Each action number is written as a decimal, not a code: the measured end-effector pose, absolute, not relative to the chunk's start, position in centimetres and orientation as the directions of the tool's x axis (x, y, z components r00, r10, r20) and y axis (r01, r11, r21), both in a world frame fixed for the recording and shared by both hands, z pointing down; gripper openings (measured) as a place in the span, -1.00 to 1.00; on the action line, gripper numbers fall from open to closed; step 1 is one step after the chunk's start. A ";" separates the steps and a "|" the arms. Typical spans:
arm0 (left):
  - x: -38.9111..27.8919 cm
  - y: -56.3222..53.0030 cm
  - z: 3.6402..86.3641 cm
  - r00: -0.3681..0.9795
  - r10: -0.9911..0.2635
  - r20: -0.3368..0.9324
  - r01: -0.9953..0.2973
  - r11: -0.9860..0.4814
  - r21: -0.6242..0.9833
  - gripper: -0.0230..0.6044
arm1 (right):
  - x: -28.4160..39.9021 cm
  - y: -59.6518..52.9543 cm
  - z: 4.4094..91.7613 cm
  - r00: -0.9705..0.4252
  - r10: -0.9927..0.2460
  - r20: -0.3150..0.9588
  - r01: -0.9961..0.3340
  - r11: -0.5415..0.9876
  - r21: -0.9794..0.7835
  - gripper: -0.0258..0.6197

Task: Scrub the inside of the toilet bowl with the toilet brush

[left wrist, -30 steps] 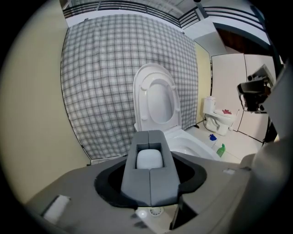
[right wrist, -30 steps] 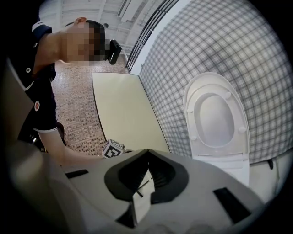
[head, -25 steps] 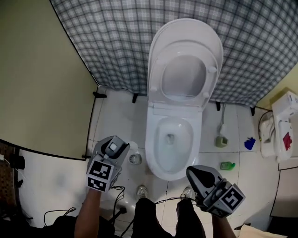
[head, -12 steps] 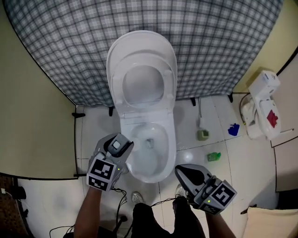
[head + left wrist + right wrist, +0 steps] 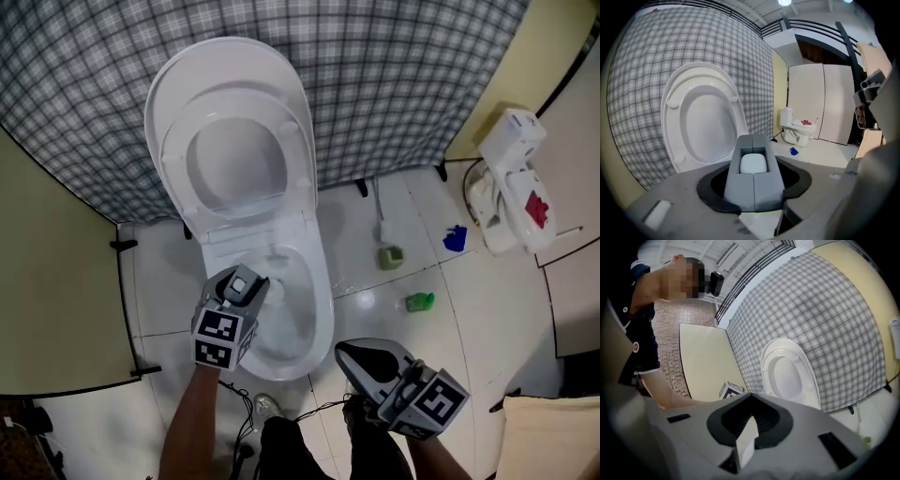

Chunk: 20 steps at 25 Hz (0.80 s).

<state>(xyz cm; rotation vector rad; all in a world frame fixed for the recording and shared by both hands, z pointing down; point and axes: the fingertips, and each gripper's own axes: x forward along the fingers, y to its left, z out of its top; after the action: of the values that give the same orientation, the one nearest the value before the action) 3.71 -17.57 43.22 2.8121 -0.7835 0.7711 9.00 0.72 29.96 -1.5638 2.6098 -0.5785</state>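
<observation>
The white toilet stands with lid and seat raised; its bowl rim is below them. My left gripper hovers over the bowl's left side. It is shut on a grey handle piece with a pale rounded cap, which looks like the toilet brush's handle. The brush head is hidden beneath the gripper. The raised lid fills the left gripper view. My right gripper hangs low to the right of the bowl, its jaws together and empty. The right gripper view shows the lid farther off.
A plaid curtain backs the toilet and a yellow panel stands at left. On the tiled floor at right lie a green-headed scrubber, a green bottle, a blue item and a small white toilet. Cables trail by my feet.
My left gripper has travelled from the floor left of the toilet to above the bowl, carrying the grey piece. The right gripper shifted a little left. The head view has swung right.
</observation>
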 end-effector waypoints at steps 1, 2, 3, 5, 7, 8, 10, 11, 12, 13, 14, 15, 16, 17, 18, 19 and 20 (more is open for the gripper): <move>4.3 -18.1 44.3 0.738 -0.453 0.501 -0.514 -0.858 -0.017 -0.24 | 9.1 0.5 30.7 -0.485 -0.861 0.151 -0.844 0.417 -0.338 -0.92; 4.8 -18.7 45.3 0.741 -0.454 0.495 -0.513 -0.858 -0.018 -0.24 | 9.2 0.3 31.4 -0.481 -0.864 0.150 -0.846 0.412 -0.339 -0.92; 5.3 -19.2 46.3 0.744 -0.453 0.491 -0.510 -0.860 -0.021 -0.24 | 9.2 0.0 32.1 -0.477 -0.866 0.150 -0.847 0.407 -0.342 -0.92; 6.3 -20.2 48.3 0.748 -0.451 0.487 -0.502 -0.865 -0.030 -0.24 | 9.5 -0.3 33.8 -0.469 -0.869 0.157 -0.849 0.395 -0.351 -0.92; 7.5 -21.3 50.2 0.753 -0.448 0.482 -0.494 -0.869 -0.035 -0.24 | 10.2 -0.8 35.8 -0.456 -0.873 0.170 -0.855 0.378 -0.355 -0.92; 8.2 -22.0 51.0 0.755 -0.447 0.479 -0.492 -0.870 -0.037 -0.24 | 10.5 -1.1 36.6 -0.450 -0.875 0.175 -0.859 0.371 -0.354 -0.92; 9.0 -23.0 51.8 0.757 -0.450 0.474 -0.488 -0.872 -0.048 -0.24 | 11.0 -1.7 37.0 -0.443 -0.879 0.174 -0.862 0.365 -0.351 -0.92; 9.3 -23.3 51.9 0.756 -0.453 0.472 -0.488 -0.871 -0.056 -0.24 | 11.2 -1.8 36.8 -0.439 -0.881 0.173 -0.863 0.361 -0.352 -0.92; 9.5 -23.5 51.9 0.755 -0.459 0.468 -0.490 -0.870 -0.063 -0.24 | 11.4 -1.8 36.6 -0.435 -0.884 0.172 -0.864 0.357 -0.355 -0.92; 9.7 -23.8 52.0 0.754 -0.466 0.463 -0.494 -0.867 -0.067 -0.24 | 11.6 -1.8 36.5 -0.431 -0.885 0.174 -0.865 0.351 -0.358 -0.92; 9.8 -24.1 52.0 0.755 -0.474 0.453 -0.501 -0.863 -0.066 -0.24 | 11.8 -1.9 36.5 -0.428 -0.886 0.178 -0.867 0.346 -0.359 -0.92; 9.9 -24.4 52.1 0.757 -0.482 0.441 -0.510 -0.858 -0.061 -0.24 | 12.0 -1.9 36.7 -0.426 -0.886 0.184 -0.868 0.343 -0.359 -0.92; 10.0 -24.6 52.1 0.759 -0.491 0.428 -0.519 -0.853 -0.056 -0.24 | 12.3 -2.0 36.8 -0.425 -0.886 0.188 -0.869 0.340 -0.359 -0.92; 10.1 -24.9 52.2 0.759 -0.498 0.419 -0.526 -0.849 -0.055 -0.24 | 12.5 -2.1 36.9 -0.424 -0.885 0.191 -0.869 0.339 -0.359 -0.92; 10.3 -25.0 52.2 0.759 -0.503 0.414 -0.530 -0.846 -0.057 -0.24 | 12.6 -2.2 37.1 -0.424 -0.885 0.194 -0.870 0.339 -0.359 -0.92; 10.5 -25.1 52.4 0.758 -0.506 0.413 -0.532 -0.845 -0.059 -0.24 | 12.8 -2.3 37.2 -0.424 -0.884 0.195 -0.870 0.339 -0.358 -0.92; 10.7 -25.1 52.6 0.756 -0.505 0.416 -0.531 -0.845 -0.061 -0.24 | 12.9 -2.4 37.3 -0.424 -0.885 0.195 -0.871 0.339 -0.357 -0.92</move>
<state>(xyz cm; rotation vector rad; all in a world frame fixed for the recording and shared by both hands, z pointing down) 10.68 -25.08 52.62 2.8867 -0.8527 0.6560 12.94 -2.37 37.31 -1.6674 2.5423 -0.6444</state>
